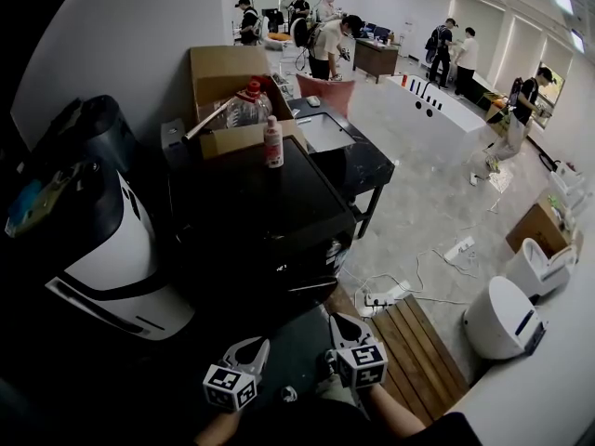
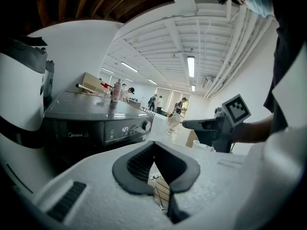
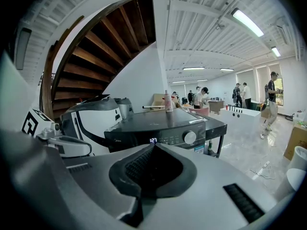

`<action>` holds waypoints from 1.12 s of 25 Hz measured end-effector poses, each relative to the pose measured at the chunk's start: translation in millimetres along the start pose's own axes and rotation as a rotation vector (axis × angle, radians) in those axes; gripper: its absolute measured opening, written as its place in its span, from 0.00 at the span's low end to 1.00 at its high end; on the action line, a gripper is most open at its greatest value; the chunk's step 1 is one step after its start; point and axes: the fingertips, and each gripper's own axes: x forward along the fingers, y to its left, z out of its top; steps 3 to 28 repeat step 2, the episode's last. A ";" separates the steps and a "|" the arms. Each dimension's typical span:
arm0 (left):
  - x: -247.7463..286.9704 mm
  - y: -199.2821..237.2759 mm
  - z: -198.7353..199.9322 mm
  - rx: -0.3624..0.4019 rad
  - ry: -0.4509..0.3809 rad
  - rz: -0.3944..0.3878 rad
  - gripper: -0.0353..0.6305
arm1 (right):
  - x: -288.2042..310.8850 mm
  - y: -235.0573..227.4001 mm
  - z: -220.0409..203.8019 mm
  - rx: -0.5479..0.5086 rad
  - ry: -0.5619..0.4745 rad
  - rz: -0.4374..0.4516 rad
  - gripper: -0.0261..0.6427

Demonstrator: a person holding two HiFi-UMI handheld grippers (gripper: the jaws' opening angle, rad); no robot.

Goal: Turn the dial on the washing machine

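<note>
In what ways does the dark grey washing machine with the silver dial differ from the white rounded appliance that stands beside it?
The dark grey washing machine has a flat top; the white rounded appliance has a domed dark one. The washing machine's front shows a silver dial and a lit display; the appliance's side shows a black band. Both stand by the white wall.

1. The brand "Midea" stands in pale letters on the dark front of the washing machine (image 2: pixel 86 110), left of its controls.
2. The lit display (image 2: pixel 124 129) on its control panel shows digits that look like "1:27".
3. A white sticker (image 3: pixel 198 149) below the dial (image 3: pixel 190 137) is too small to read.
</note>
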 end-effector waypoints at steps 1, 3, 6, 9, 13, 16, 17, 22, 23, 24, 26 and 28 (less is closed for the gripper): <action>0.6 0.5 0.6 0.000 -0.001 0.000 0.07 | 0.4 -1.2 0.4 -0.002 0.003 -0.006 0.04; 1.3 1.0 1.2 0.000 -0.002 0.000 0.07 | 0.8 -2.4 0.9 -0.002 0.005 -0.012 0.04; 1.3 1.0 1.2 0.000 -0.002 0.000 0.07 | 0.8 -2.4 0.9 -0.002 0.005 -0.012 0.04; 1.3 1.0 1.2 0.000 -0.002 0.000 0.07 | 0.8 -2.4 0.9 -0.002 0.005 -0.012 0.04; 1.3 1.0 1.2 0.000 -0.002 0.000 0.07 | 0.8 -2.4 0.9 -0.002 0.005 -0.012 0.04; 1.3 1.0 1.2 0.000 -0.002 0.000 0.07 | 0.8 -2.4 0.9 -0.002 0.005 -0.012 0.04; 1.3 1.0 1.2 0.000 -0.002 0.000 0.07 | 0.8 -2.4 0.9 -0.002 0.005 -0.012 0.04; 1.3 1.0 1.2 0.000 -0.002 0.000 0.07 | 0.8 -2.4 0.9 -0.002 0.005 -0.012 0.04; 1.3 1.0 1.2 0.000 -0.002 0.000 0.07 | 0.8 -2.4 0.9 -0.002 0.005 -0.012 0.04; 1.3 1.0 1.2 0.000 -0.002 0.000 0.07 | 0.8 -2.4 0.9 -0.002 0.005 -0.012 0.04; 1.3 1.0 1.2 0.000 -0.002 0.000 0.07 | 0.8 -2.4 0.9 -0.002 0.005 -0.012 0.04; 1.3 1.0 1.2 0.000 -0.002 0.000 0.07 | 0.8 -2.4 0.9 -0.002 0.005 -0.012 0.04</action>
